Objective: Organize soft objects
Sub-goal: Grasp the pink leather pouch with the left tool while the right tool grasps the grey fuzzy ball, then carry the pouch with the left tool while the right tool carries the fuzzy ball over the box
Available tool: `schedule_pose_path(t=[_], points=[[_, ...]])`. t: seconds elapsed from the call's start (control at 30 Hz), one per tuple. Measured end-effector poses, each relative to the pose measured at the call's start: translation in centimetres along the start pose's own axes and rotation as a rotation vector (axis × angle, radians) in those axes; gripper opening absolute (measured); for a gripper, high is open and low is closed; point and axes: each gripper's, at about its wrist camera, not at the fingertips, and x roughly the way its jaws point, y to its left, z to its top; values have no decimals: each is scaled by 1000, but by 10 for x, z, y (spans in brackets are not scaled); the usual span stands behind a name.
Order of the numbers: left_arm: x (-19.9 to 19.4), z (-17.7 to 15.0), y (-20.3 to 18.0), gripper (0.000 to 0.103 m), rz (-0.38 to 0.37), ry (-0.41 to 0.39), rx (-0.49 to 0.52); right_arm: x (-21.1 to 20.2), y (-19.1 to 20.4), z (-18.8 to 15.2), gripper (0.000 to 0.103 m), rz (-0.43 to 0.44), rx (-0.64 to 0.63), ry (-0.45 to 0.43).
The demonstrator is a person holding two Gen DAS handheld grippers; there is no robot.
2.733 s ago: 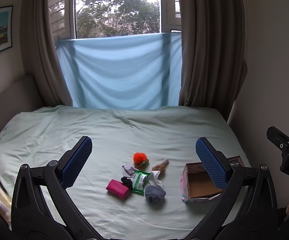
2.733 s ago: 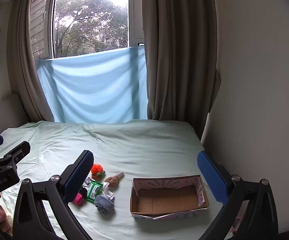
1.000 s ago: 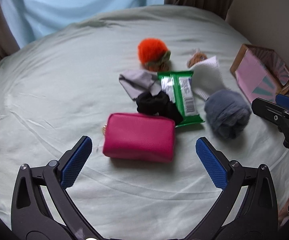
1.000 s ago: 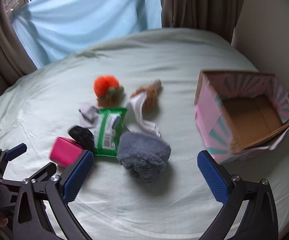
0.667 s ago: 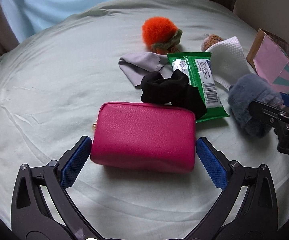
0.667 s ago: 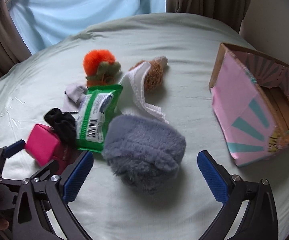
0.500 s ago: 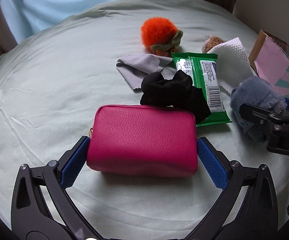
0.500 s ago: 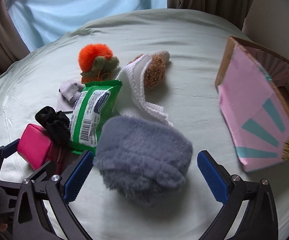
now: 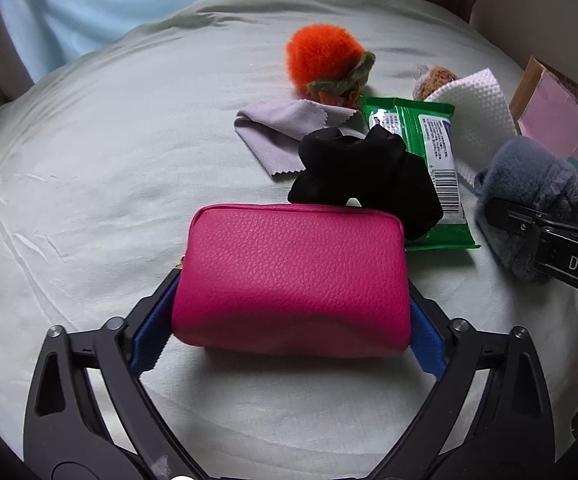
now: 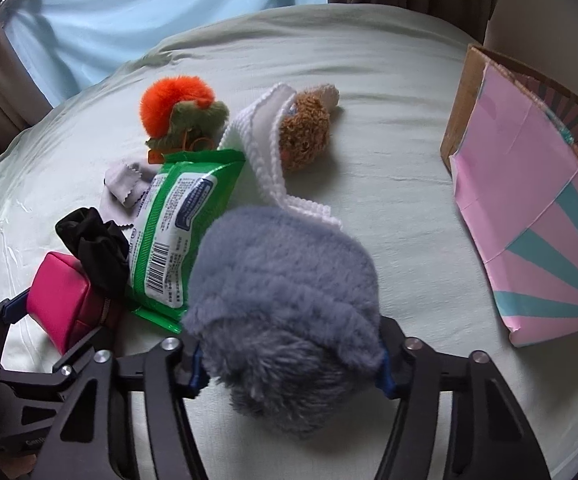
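Note:
My left gripper (image 9: 289, 340) is shut on the pink pouch (image 9: 293, 276), which rests on the bed; the pouch also shows in the right wrist view (image 10: 63, 300). My right gripper (image 10: 289, 356) is shut on the grey fluffy ball (image 10: 285, 304), which also shows in the left wrist view (image 9: 529, 196). Behind them lie a black scrunchie (image 9: 369, 168), a green wipes pack (image 10: 177, 232), a grey cloth (image 9: 285, 128), an orange pompom (image 9: 321, 58), a white cloth (image 10: 265, 148) and a brown plush (image 10: 305, 128).
A pink cardboard box (image 10: 537, 208) stands on the right of the pale green bed sheet (image 10: 389, 80), near the wall. Curtains and a blue sheet hang behind the bed.
Both grippers came down to the pile and closed: the left on the pink pouch, the right on the grey fluffy ball.

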Motion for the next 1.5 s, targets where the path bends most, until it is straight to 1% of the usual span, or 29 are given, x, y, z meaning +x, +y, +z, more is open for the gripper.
schedule_pose_path(t=[0.1,0.23,0.4,0.6,0.83,1.03,1.07,1.17,1.3,1.4,1.5], points=[[-9,1,3,87,-4,-8,-27,-7,-1,-1,49,4,7,-8],[-20,2,3,80,4,-10,-41,-16,3,0,49,9,10,-21],[-44,6,2,78,17,-22,-55,-36,6,4,49,24,4,-39],[-92,26,-2,76,35,-56,-71,-78,4,16,49,47,2,-70],[-168,65,-27,76,72,-131,-68,-145,-12,40,49,80,10,-114],[-230,104,-65,76,88,-190,-78,-212,-43,71,49,100,-16,-165],[-238,111,-74,76,88,-199,-82,-218,-46,77,49,101,-22,-170],[-259,130,-104,76,84,-223,-95,-244,-74,95,49,107,-40,-185],[-272,150,-149,76,70,-248,-108,-265,-109,111,49,101,-68,-198],[-271,165,-186,76,51,-249,-117,-272,-141,124,49,91,-80,-199],[-265,176,-225,76,39,-242,-127,-276,-179,138,49,85,-80,-181]])
